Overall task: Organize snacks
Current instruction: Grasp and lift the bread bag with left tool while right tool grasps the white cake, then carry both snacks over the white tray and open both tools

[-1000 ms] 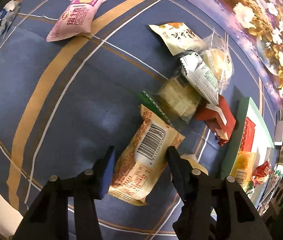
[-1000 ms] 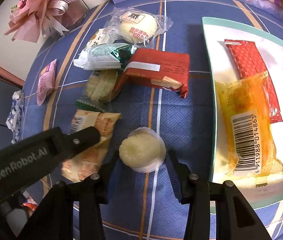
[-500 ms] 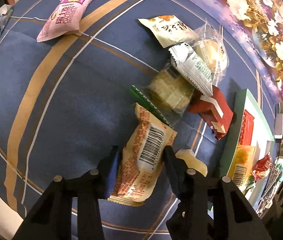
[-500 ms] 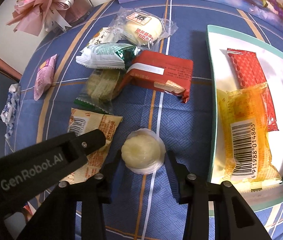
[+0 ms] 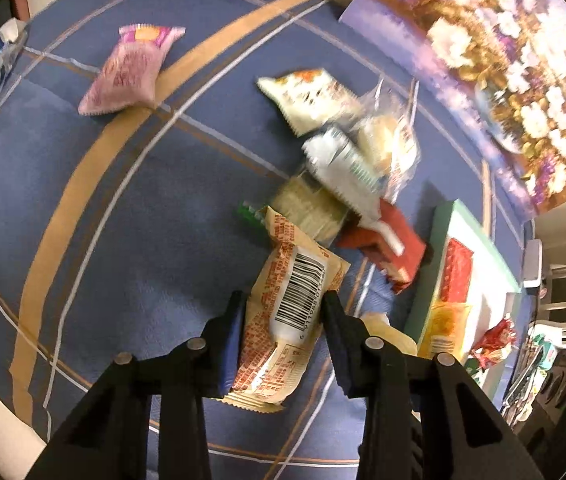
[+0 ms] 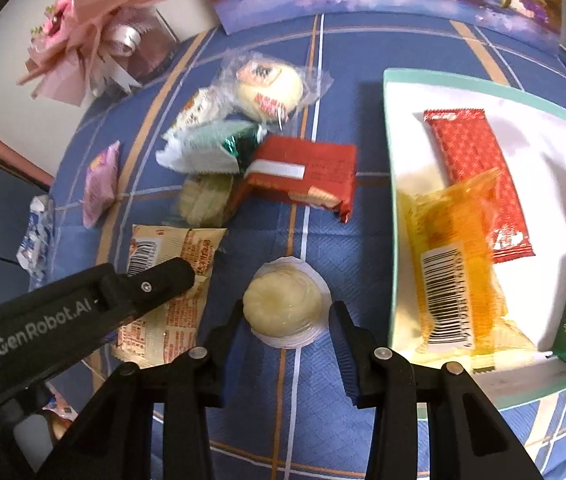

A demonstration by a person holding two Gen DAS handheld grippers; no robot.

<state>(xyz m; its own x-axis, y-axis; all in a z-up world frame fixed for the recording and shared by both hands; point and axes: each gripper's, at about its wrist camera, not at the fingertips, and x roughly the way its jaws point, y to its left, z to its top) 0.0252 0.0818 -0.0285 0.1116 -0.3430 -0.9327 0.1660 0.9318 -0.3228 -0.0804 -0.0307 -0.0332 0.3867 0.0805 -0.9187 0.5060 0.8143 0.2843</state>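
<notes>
My left gripper (image 5: 283,308) is shut on a tan snack packet with a barcode (image 5: 291,312), its front end raised off the blue cloth; the packet also shows in the right wrist view (image 6: 167,292). My right gripper (image 6: 287,316) is open with its fingers either side of a round pale yellow jelly cup (image 6: 285,306) on the cloth. A white tray with a teal rim (image 6: 393,216) lies to the right, holding a red packet (image 6: 475,176), an orange packet (image 6: 459,276) and others.
A pile of snacks sits ahead: a red packet (image 6: 303,176), a green-white packet (image 6: 207,148), a wrapped bun (image 6: 271,88), a clear cracker pack (image 6: 203,200). A pink packet (image 5: 131,68) lies far left. A pink bouquet (image 6: 95,40) and a flower picture (image 5: 503,60) stand behind.
My left gripper has closed onto the tan packet and tilted it up. My right gripper has moved in around the jelly cup, still open.
</notes>
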